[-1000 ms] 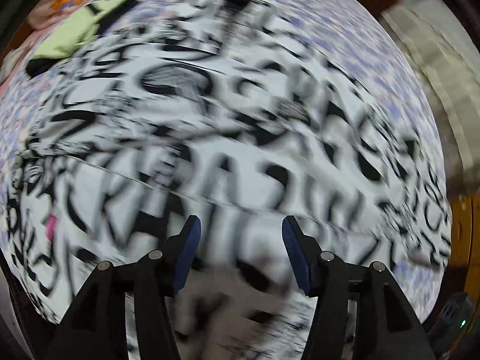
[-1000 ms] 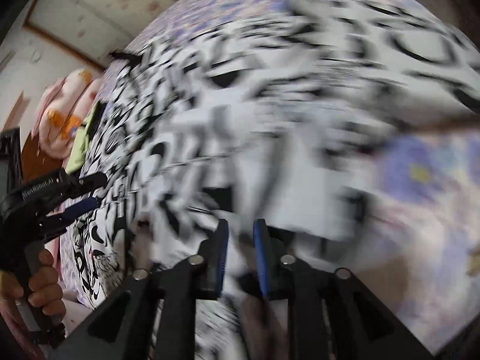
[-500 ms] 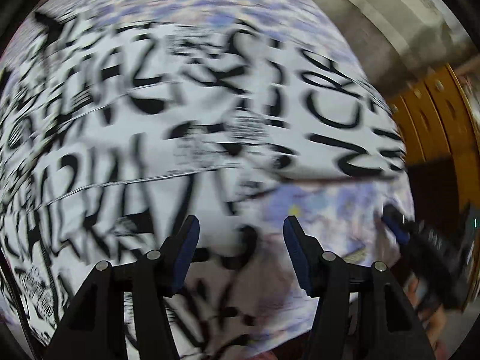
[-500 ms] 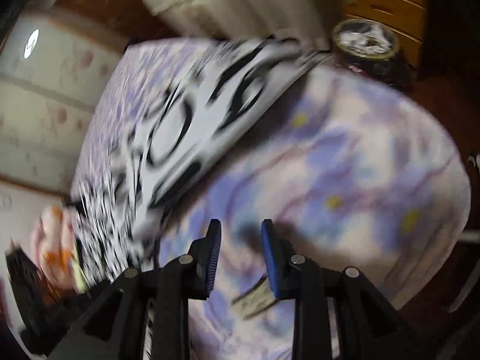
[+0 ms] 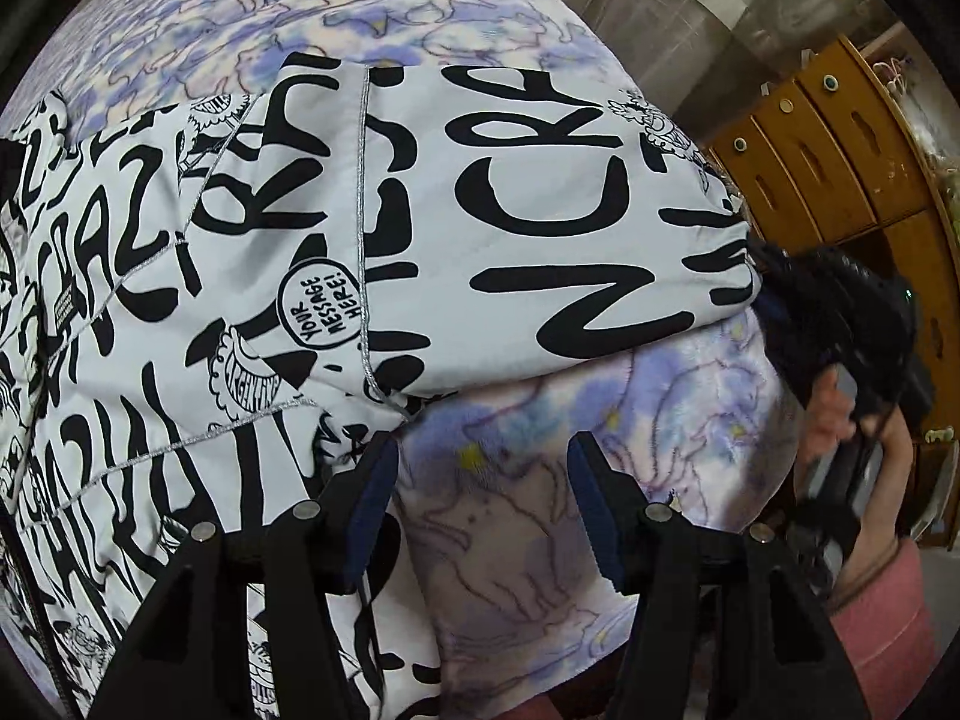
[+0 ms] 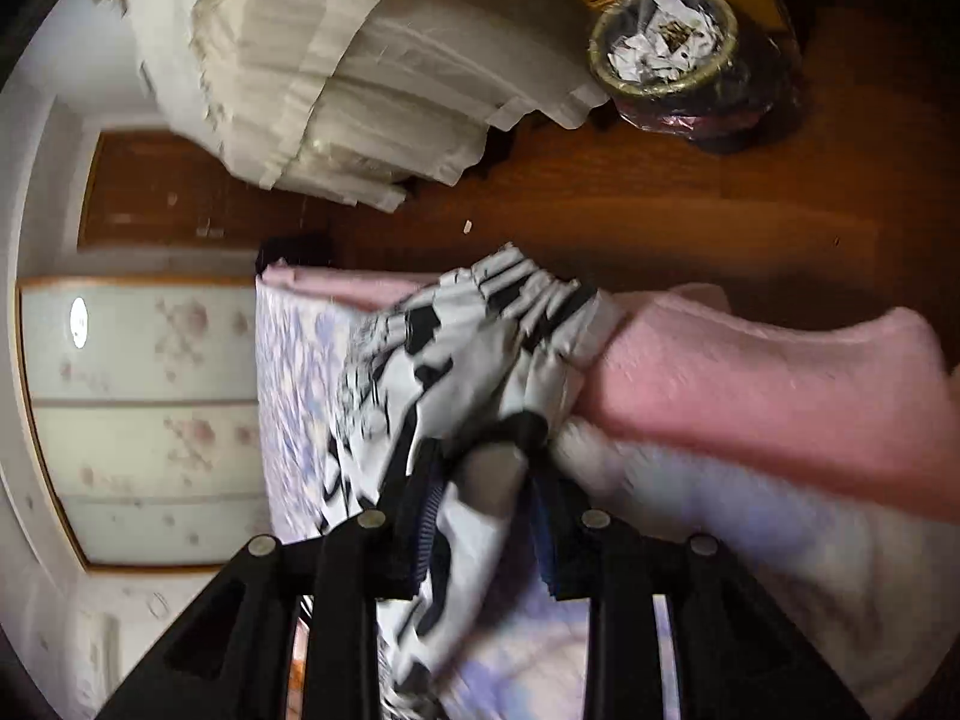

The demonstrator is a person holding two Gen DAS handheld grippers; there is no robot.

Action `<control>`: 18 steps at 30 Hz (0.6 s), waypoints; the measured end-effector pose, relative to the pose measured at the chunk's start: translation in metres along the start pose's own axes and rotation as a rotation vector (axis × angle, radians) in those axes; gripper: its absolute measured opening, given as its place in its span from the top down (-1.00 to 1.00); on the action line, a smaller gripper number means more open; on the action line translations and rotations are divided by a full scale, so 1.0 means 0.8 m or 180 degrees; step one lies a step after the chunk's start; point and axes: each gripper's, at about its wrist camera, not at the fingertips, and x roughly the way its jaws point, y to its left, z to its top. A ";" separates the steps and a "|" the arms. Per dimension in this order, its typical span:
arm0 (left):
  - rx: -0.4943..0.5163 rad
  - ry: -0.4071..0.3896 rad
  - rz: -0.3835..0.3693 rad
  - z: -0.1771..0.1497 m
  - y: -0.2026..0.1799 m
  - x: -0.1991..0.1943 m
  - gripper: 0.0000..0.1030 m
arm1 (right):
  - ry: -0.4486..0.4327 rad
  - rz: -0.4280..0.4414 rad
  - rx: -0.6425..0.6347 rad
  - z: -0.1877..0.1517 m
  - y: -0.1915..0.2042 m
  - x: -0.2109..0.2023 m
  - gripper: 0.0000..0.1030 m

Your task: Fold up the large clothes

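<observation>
1. left wrist view: the left gripper (image 5: 483, 498) points steeply down with its jaws spread and nothing between them; under the gap lies only the lilac floral blanket (image 5: 540, 516).
2. the black-and-white jacket (image 5: 336, 240) is spread on that blanket above and to the left of the left gripper, its nearest fold just beyond the left fingertip, which overlaps the fabric's edge in the picture.
3. one sleeve (image 5: 540, 228) runs as a long band across the frame from the jacket body toward the right, where its cuff meets the right gripper (image 5: 774, 306), which is held in a hand (image 5: 840, 420) with a pink sleeve.
4. right wrist view: the right gripper (image 6: 486, 516) has its jaws drawn close on a bunch of the jacket's fabric (image 6: 480, 360), with the gathered cuff just beyond the tips; the picture is blurred, but cloth fills the gap and the jaws have just been opening slightly.
5. readable print: a round badge says "your message here!" (image 5: 321, 305); the big black letters on the sleeve read in part "cr" and "n", and the rest is too distorted to read whole.
</observation>
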 end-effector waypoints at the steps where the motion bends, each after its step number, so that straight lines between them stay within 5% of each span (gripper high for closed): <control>1: -0.0011 -0.0006 -0.0004 0.000 0.002 0.000 -0.11 | -0.0054 -0.0019 0.0005 0.002 0.004 0.003 0.49; 5: -0.0143 -0.0049 -0.0020 0.000 0.021 -0.009 -0.11 | -0.0260 -0.0143 -0.0097 -0.002 0.020 0.004 0.94; 9: -0.0316 -0.0058 -0.0056 -0.003 0.053 -0.019 -0.11 | -0.0591 -0.0081 -0.0121 -0.017 0.044 -0.015 0.96; 18: -0.0582 -0.0205 -0.0358 -0.025 0.176 -0.070 -0.11 | -0.1274 -0.0058 -0.1020 -0.087 0.189 -0.068 0.96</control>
